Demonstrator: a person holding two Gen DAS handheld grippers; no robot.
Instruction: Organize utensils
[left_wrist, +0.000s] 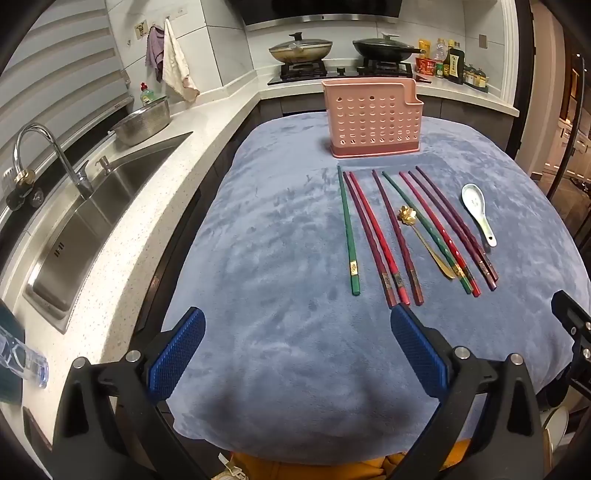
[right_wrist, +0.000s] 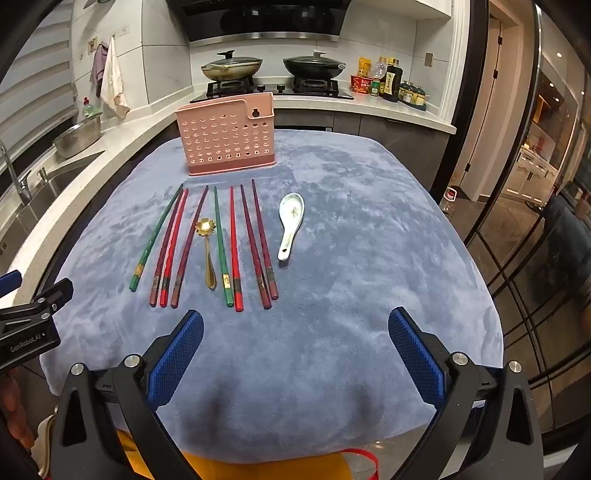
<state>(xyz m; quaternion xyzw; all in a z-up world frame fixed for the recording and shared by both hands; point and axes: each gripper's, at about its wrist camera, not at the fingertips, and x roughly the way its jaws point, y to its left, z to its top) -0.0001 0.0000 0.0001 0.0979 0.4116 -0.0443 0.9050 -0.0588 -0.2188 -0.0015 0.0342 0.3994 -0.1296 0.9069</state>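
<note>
A pink perforated utensil holder (left_wrist: 372, 117) (right_wrist: 227, 137) stands upright at the far end of a blue cloth-covered table (left_wrist: 280, 229) (right_wrist: 369, 240). In front of it lie several red, green and dark purple chopsticks (left_wrist: 391, 236) (right_wrist: 221, 243), a gold flower-shaped spoon (left_wrist: 424, 240) (right_wrist: 207, 251) and a white ceramic spoon (left_wrist: 477, 212) (right_wrist: 290, 223). My left gripper (left_wrist: 297, 332) is open and empty, above the near cloth, left of the utensils. My right gripper (right_wrist: 295, 332) is open and empty, near the chopstick handles.
A counter with a steel sink (left_wrist: 92, 225), tap (left_wrist: 51, 155) and metal bowl (left_wrist: 142, 120) runs along the left. A stove with two lidded pans (right_wrist: 273, 66) and condiment bottles (right_wrist: 388, 83) is behind the table. Glass doors (right_wrist: 535, 221) are on the right.
</note>
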